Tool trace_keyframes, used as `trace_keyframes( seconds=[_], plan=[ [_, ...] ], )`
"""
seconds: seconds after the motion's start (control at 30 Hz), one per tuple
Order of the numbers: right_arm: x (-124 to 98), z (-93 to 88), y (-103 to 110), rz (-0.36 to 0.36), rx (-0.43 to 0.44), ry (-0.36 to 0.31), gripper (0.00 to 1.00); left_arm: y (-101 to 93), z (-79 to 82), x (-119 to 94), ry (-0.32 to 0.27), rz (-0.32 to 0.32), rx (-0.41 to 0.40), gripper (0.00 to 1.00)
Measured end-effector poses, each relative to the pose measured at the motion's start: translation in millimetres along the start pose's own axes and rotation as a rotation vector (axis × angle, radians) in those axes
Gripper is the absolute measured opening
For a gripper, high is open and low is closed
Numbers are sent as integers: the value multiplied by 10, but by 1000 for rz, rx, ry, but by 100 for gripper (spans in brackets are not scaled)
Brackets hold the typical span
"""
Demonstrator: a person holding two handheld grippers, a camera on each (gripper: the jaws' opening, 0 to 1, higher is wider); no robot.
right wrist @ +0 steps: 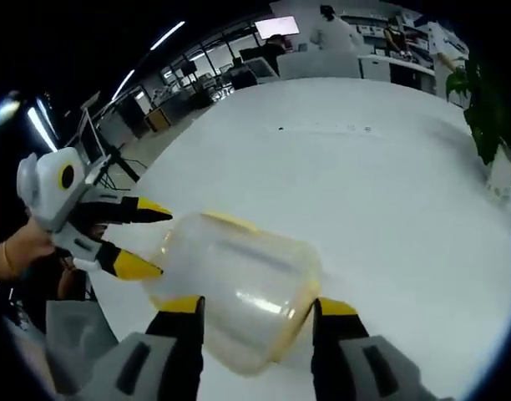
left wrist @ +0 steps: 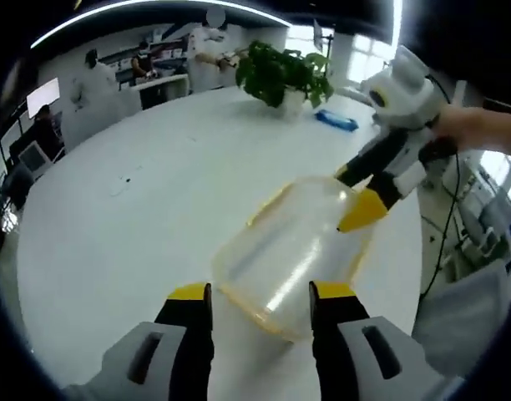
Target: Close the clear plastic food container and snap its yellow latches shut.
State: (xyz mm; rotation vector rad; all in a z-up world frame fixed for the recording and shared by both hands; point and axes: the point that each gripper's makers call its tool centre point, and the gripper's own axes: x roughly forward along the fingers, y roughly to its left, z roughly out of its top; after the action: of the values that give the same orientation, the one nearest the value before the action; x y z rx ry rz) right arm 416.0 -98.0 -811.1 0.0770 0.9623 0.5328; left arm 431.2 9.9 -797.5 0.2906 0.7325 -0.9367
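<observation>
Left gripper (left wrist: pixel 261 302): your black, yellow-tipped jaws stand wide apart at the near end of the container, one on each side, closed on nothing; that brackets it so it cannot slide towards you.

Container: the clear, rounded plastic food container with yellow edging (left wrist: pixel 295 249) lies on the round white table (left wrist: pixel 139 209), between your two grippers, its lid apparently already down, though the glare makes that hard to confirm.

Right gripper (left wrist: pixel 356 197): your jaws are spread at the far end, one yellow tip touching or just over the container's top, the other beside it; in the right gripper view they straddle that end (right wrist: pixel 257 311), gripping nothing.

Latches: I cannot pick them out from the yellow trim.

Beyond: a leafy green potted plant (left wrist: pixel 285 75) and a flat blue object (left wrist: pixel 336 121) sit well apart.
</observation>
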Motion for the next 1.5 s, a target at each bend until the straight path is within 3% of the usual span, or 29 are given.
trace_keyframes(
  seconds=[0.3,0.53,0.8,0.83,1.1,1.27,1.5],
  plan=[
    [-47,124,-7,-31,-91,-4,50,-98,145,30,-31,-16,44,44],
    [-19,1,-71,-9,-13,9,51,-166,113,87,-18,-41,39,43],
    [54,-262,-64,54,110,28,53,-265,96,136,-14,-76,57,43],
    [39,-235,-56,62,100,0,54,-276,96,142,-14,-80,60,43],
    [7,-229,-128,53,102,-9,56,-358,137,177,-32,-108,83,43],
    [-74,-119,-220,7,34,-35,54,-402,127,192,-29,-118,117,44],
    [-131,118,-103,7,-88,-96,49,-478,69,206,-8,-118,197,46]
  ],
)
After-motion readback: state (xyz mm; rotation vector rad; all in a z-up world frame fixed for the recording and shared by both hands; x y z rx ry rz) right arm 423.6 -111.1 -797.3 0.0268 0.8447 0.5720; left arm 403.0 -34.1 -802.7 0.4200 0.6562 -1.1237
